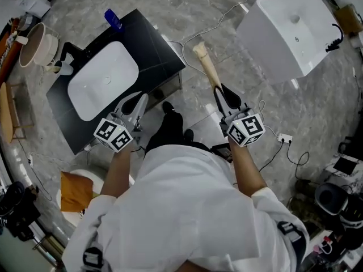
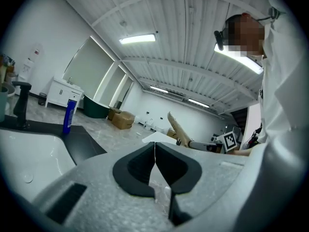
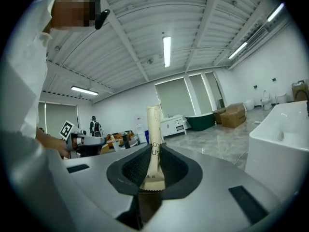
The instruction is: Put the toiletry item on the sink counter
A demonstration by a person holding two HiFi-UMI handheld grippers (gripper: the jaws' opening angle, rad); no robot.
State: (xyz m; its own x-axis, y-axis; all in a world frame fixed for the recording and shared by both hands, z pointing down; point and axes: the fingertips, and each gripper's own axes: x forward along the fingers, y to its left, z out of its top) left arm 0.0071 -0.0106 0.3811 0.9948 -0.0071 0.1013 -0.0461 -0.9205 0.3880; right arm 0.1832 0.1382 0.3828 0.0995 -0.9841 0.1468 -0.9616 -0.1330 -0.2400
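Right gripper (image 1: 225, 95) is pinching the beige tube (image 1: 206, 66) by its crimped end, best carrying it level onto bare black counter (image 1: 154, 45).

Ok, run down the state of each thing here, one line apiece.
left gripper: shut, nothing between the jaws.
right gripper: shut on the beige tube.
beige tube: held by its crimped end, in the air, not on the counter.
blue bottle: upright on the counter's far corner.
sink basin: empty.
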